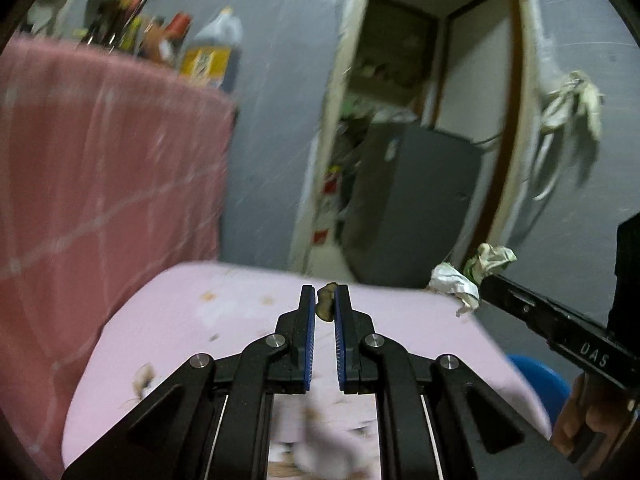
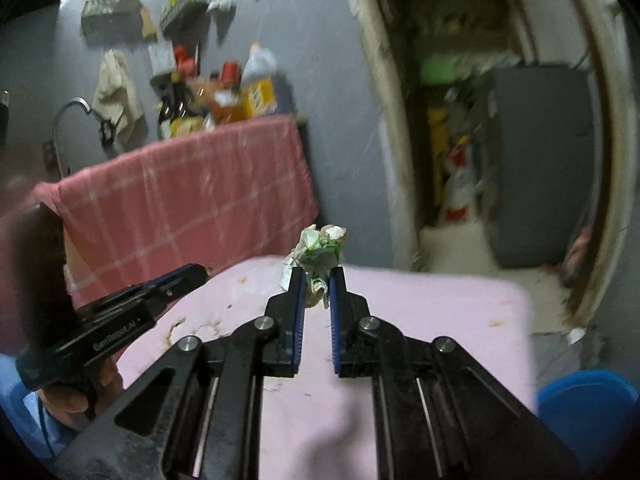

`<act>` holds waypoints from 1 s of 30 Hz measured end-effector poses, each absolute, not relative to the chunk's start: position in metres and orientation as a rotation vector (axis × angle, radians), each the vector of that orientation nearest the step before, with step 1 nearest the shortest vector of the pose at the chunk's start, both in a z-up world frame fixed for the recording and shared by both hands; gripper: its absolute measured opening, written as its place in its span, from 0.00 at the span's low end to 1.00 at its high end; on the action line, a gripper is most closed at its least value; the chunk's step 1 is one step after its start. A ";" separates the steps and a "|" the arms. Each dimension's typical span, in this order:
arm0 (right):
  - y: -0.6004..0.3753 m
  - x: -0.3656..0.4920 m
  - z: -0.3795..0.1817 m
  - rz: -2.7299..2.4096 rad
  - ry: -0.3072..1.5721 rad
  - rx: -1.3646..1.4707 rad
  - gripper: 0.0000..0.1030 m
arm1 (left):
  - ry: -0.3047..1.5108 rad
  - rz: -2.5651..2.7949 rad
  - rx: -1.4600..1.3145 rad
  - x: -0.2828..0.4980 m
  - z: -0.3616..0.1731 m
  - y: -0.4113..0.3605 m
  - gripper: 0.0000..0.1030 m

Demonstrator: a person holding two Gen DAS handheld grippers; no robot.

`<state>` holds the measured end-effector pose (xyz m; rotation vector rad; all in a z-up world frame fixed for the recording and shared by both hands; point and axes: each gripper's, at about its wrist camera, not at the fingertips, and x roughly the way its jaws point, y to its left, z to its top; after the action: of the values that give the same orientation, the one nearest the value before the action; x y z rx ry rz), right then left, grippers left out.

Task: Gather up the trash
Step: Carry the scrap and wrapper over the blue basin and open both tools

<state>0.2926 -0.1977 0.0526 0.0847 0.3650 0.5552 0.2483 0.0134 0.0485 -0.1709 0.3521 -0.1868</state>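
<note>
The left gripper (image 1: 325,298) is closed to a narrow gap, and a small brownish scrap (image 1: 326,303), lumpy and irregular, is pinched between its blue ribbed pads near the tips. The right gripper (image 2: 318,280) is likewise drawn almost together, and a crumpled wad of white and green paper (image 2: 320,250) is clamped between its blue pads; most of the wad bulges beyond the tips toward twelve o'clock. In the left wrist view the same wad (image 1: 472,276) is seen at three o'clock, held at the end of the right gripper's black fingers (image 1: 516,300), clear of the table edge.

Both grippers are built of matte black linkages with silver pivot pins. Below them a pink cloth-covered table (image 2: 440,312) is seen, smooth but marked with small brown stains and crumbs (image 1: 144,376). A red checked cloth (image 2: 192,196) is draped at ten o'clock of the right wrist view, with blurred bottles (image 2: 256,80) above it. A blue bucket (image 2: 584,408) is partly seen at four o'clock.

Both grippers are angled slightly downward over the table. A hand (image 1: 588,420) is seen wrapped around the right gripper's handle at four o'clock of the left view, and another hand (image 2: 72,400) under the left gripper's body at eight o'clock of the right view.
</note>
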 end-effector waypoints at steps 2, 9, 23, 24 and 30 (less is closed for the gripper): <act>-0.216 0.276 0.064 0.506 0.306 0.083 0.11 | 0.310 -0.221 -0.171 0.242 0.060 0.000 0.07; -0.270 0.232 0.082 0.351 0.181 0.108 0.11 | 0.231 -0.325 -0.165 0.221 0.087 -0.050 0.07; -0.359 0.186 0.076 0.108 0.101 0.147 0.11 | 0.135 -0.484 -0.087 0.192 0.106 -0.156 0.07; -0.364 0.185 0.075 0.096 0.099 0.149 0.11 | 0.133 -0.496 -0.085 0.192 0.106 -0.163 0.07; -0.394 0.178 0.069 0.029 0.101 0.184 0.11 | 0.144 -0.551 -0.075 0.194 0.105 -0.199 0.07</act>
<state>0.1776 -0.3937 0.0685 0.1843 0.1012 0.0289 0.1940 -0.1986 0.1051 -0.0750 0.1437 -0.5506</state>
